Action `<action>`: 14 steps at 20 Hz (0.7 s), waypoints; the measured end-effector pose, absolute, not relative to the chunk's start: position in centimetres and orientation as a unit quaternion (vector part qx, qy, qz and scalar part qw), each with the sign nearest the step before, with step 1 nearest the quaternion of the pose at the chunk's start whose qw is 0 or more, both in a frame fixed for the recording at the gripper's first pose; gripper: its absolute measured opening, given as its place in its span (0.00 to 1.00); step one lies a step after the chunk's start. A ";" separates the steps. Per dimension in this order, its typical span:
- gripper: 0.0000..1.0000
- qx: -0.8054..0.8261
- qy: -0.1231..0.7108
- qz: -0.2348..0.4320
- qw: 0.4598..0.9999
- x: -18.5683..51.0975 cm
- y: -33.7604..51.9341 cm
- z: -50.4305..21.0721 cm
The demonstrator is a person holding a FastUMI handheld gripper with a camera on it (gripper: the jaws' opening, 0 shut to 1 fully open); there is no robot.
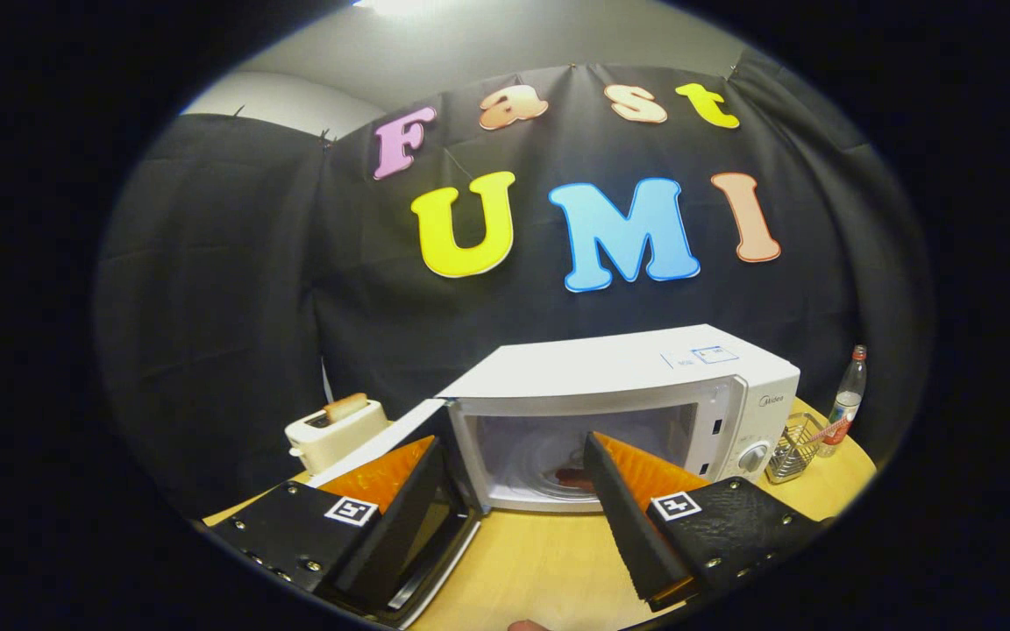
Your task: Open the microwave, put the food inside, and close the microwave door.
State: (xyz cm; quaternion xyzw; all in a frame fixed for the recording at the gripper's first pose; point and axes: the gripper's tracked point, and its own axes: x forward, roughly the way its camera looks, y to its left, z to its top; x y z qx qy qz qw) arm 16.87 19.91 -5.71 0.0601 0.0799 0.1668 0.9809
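Gripper view: microwave (pixel 636 386) door (pixel 400 491) open at 9 o'clock, food (pixel 573 478) inside; tongs (pixel 505 517) wide, empty. Closing remains.

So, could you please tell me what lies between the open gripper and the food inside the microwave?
In the gripper view, only bare wooden table separates the open gripper from the microwave, whose door is swung open; the food sits inside.

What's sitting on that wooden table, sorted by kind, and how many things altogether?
Appliances: 2 (microwave, toaster)
Bottles: 1 (bottle)
Wire racks: 1 (wire rack)
Food items: 2 (toast, food inside the microwave)
Total: 6
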 end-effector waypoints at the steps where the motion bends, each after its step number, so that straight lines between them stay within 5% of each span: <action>1: 0.98 0.059 0.079 0.177 0.979 15.4 20.7 -5.1; 14: 0.96 0.069 0.055 0.322 0.943 0.3 35.5 -1.4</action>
